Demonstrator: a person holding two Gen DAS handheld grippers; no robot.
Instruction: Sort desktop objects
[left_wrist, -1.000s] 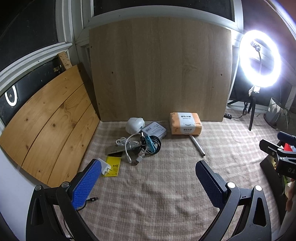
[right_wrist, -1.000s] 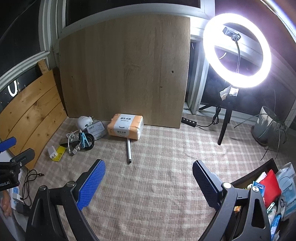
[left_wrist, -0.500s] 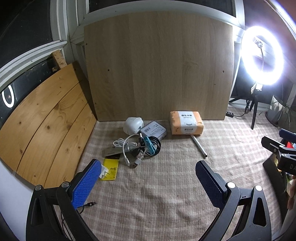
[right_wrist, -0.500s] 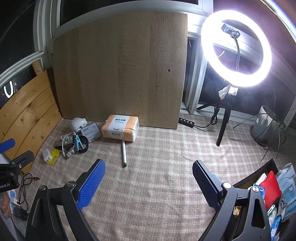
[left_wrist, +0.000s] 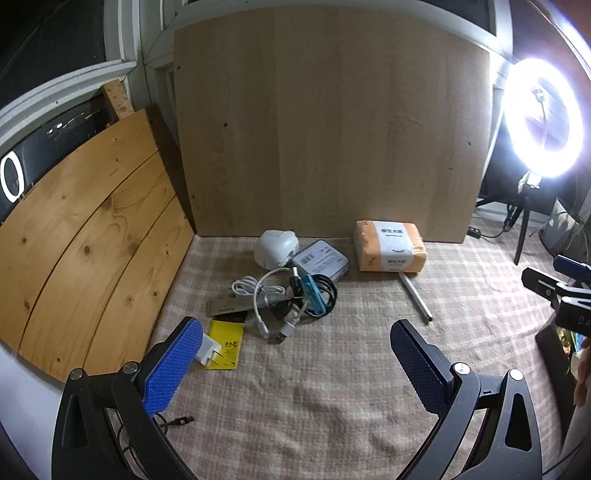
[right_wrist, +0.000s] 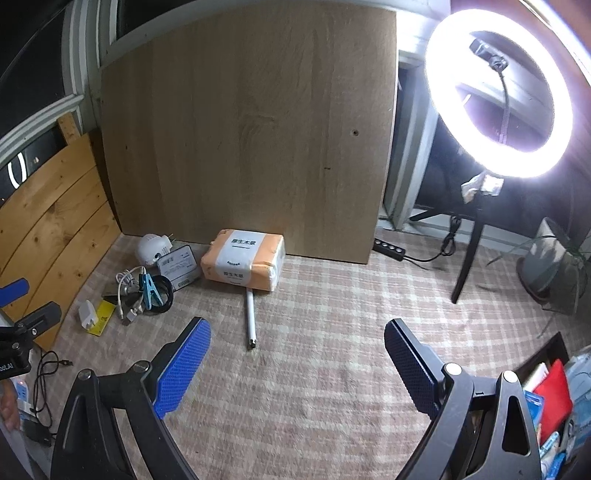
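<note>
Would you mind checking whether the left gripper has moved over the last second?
Yes. The left gripper has advanced toward the cable pile, with the wooden backboard larger in its view.

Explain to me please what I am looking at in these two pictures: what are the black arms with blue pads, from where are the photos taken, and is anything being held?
There is no robot here. A person holds one two-finger gripper in each hand, and a wide-angle camera on each gripper looks forward along its fingers. One picture comes from the left gripper, the other from the right gripper. The blue pads are their fingertips.

Both grippers are open and hold nothing.

On the checked cloth lie an orange tissue pack, a silver pen, a blue clip on tangled cables, a grey box, a white round device and a white plug on a yellow card. A ring light stands at the right.
</note>
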